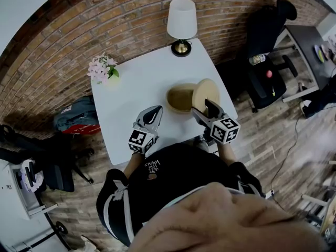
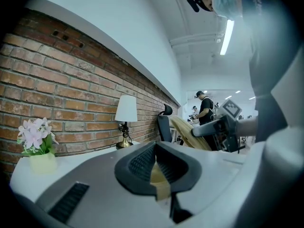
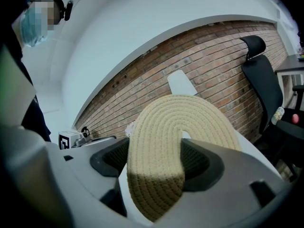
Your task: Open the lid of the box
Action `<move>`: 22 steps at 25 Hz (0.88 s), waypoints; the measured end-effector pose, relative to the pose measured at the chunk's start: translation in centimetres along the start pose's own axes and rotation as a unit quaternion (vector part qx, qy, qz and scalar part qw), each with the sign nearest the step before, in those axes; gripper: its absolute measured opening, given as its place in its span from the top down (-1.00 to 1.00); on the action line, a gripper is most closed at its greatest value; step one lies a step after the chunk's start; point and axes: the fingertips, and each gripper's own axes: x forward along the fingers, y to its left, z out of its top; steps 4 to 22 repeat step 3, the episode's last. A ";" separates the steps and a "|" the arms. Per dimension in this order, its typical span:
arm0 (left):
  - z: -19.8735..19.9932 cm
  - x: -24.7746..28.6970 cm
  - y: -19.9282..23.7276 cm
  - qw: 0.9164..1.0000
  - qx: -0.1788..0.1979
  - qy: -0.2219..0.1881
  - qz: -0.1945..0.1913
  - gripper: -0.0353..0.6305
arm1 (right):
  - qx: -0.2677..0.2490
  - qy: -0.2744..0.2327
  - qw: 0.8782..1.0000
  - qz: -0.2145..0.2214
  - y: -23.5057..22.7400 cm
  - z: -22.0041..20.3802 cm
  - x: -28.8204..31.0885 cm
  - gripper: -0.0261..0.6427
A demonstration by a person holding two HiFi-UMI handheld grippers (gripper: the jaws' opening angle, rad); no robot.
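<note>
While the fingers [image 3: 199,159] of the right gripper [image 3: 156,163] are clamped on the rim of the lid [image 3: 190,118], it is held tilted on edge just beside the open box [image 1: 180,98] on the worktop [image 1: 139,83]. The lid is judged light and slightly flexible, best gripped at the rim. The left gripper [image 2: 154,163] is closed on nothing.

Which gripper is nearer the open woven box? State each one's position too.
Right. The right gripper, shut on the lid, is close beside the box; the left gripper, shut and empty, sits apart to its left.
</note>
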 end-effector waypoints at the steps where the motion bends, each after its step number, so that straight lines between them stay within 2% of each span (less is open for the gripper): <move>1: 0.0 0.1 0.1 1.000 0.000 0.000 0.000 0.86 | 0.000 0.000 1.000 0.000 -0.1 0.0 0.1 -0.05; 22: 0.1 0.3 0.2 1.000 0.000 0.000 -0.001 0.86 | 0.000 0.001 1.000 -0.002 -0.2 0.1 0.2 -0.05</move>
